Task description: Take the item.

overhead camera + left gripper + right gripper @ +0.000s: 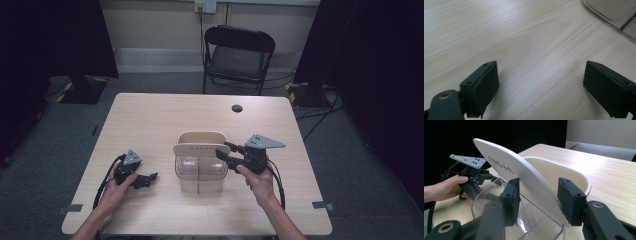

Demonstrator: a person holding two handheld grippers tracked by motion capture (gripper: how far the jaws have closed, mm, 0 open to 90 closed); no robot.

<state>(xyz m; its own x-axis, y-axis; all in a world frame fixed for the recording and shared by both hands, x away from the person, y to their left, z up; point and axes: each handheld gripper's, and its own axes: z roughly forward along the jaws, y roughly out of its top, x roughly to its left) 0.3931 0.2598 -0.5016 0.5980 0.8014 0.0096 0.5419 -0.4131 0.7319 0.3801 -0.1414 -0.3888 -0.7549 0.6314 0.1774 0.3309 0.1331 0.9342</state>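
Note:
A box stands mid-table: a clear divided bin in front and a cream tub behind, with a cream lid raised between them. My right gripper reaches in from the right at the lid's edge. In the right gripper view the lid slants between the spread jaws of my right gripper; its lower edge lies against the right-hand pad. My left gripper lies low on the table, left of the box, open with bare wood between its jaws. The left gripper and its hand also appear beyond the lid.
The wooden table has a dark cable hole near its far edge. A black folding chair stands behind the table. Black curtains hang at both sides. Bare wood lies left of and behind the box.

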